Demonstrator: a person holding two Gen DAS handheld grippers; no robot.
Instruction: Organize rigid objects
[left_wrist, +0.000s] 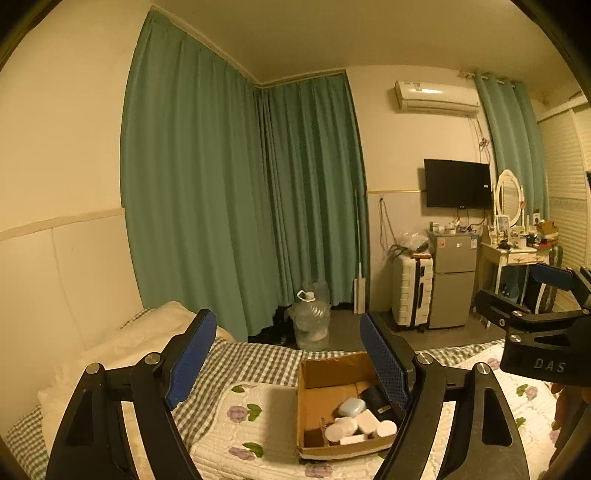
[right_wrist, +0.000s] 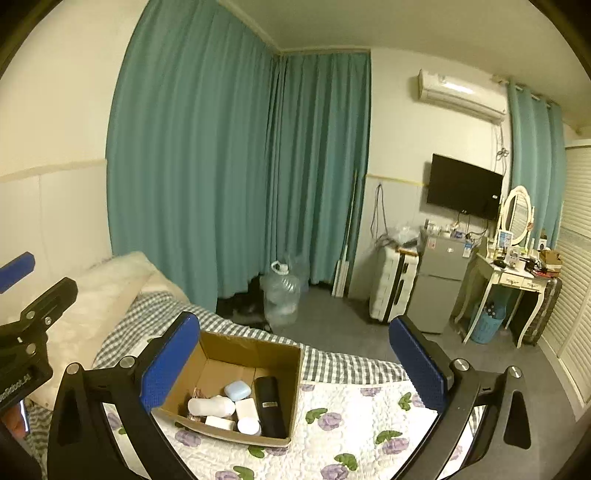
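Note:
An open cardboard box (left_wrist: 332, 376) (right_wrist: 236, 350) stands on the bed's floral quilt (right_wrist: 351, 410). Inside it lie a light blue case (left_wrist: 351, 407) (right_wrist: 237, 390), a black case (right_wrist: 270, 406), a white bottle (right_wrist: 210, 406), a white round jar (right_wrist: 248, 425) and white blocks. My left gripper (left_wrist: 286, 321) hangs open above the bed, nothing between its fingers; its right finger covers the box's right edge. My right gripper (right_wrist: 293, 321) is open and empty too, its left finger in front of the box's left wall. Each gripper also shows at the other view's edge: right (left_wrist: 517, 286), left (right_wrist: 37, 278).
A white pillow (right_wrist: 107, 288) and checked sheet (right_wrist: 155, 314) lie left of the box. On the floor beyond the bed stand a clear water jug (right_wrist: 280, 295), a white suitcase (right_wrist: 391, 288), a small grey fridge (right_wrist: 439, 280) and a dressing table (right_wrist: 517, 277). Green curtains (right_wrist: 221, 166) hang behind.

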